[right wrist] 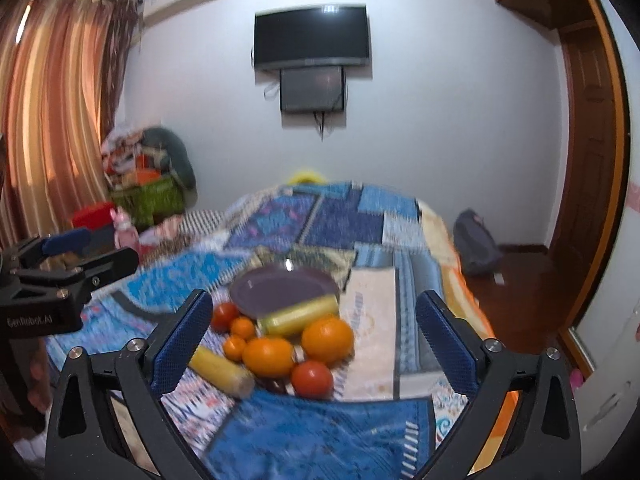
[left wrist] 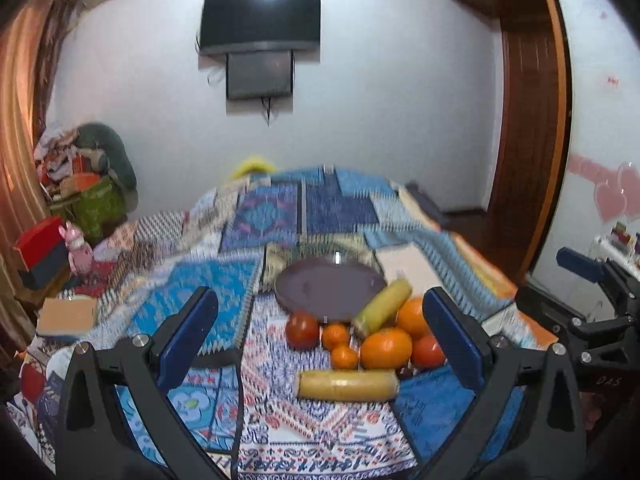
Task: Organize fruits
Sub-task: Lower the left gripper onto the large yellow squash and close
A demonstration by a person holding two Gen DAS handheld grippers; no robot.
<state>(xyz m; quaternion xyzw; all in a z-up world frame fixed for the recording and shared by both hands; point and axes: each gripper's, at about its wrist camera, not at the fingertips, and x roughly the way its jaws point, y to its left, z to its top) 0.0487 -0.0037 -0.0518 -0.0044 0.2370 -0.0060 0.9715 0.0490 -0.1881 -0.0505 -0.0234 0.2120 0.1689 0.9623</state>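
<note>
A purple plate (left wrist: 328, 288) (right wrist: 280, 288) lies on a patterned blue bedspread (left wrist: 256, 220). In front of it sits a cluster of fruit. One corn cob (left wrist: 382, 308) leans on the plate's rim and another corn cob (left wrist: 346, 385) lies nearest me. Two large oranges (left wrist: 386, 347) (right wrist: 328, 338), two small oranges (left wrist: 335, 335) and two tomatoes (left wrist: 302, 330) (right wrist: 312, 378) lie between them. My left gripper (left wrist: 320, 304) hovers short of the cluster, open and holding nothing. My right gripper (right wrist: 314, 306) is beside it, open and also holding nothing.
A TV (right wrist: 312, 38) hangs on the far wall. Piled clutter and a green basket (right wrist: 148, 196) stand at the left by the curtains. On the floor at the right a grey bag (right wrist: 476, 240) lies by a wooden door (right wrist: 588, 160). A cardboard box (left wrist: 68, 314) rests on the bed's left edge.
</note>
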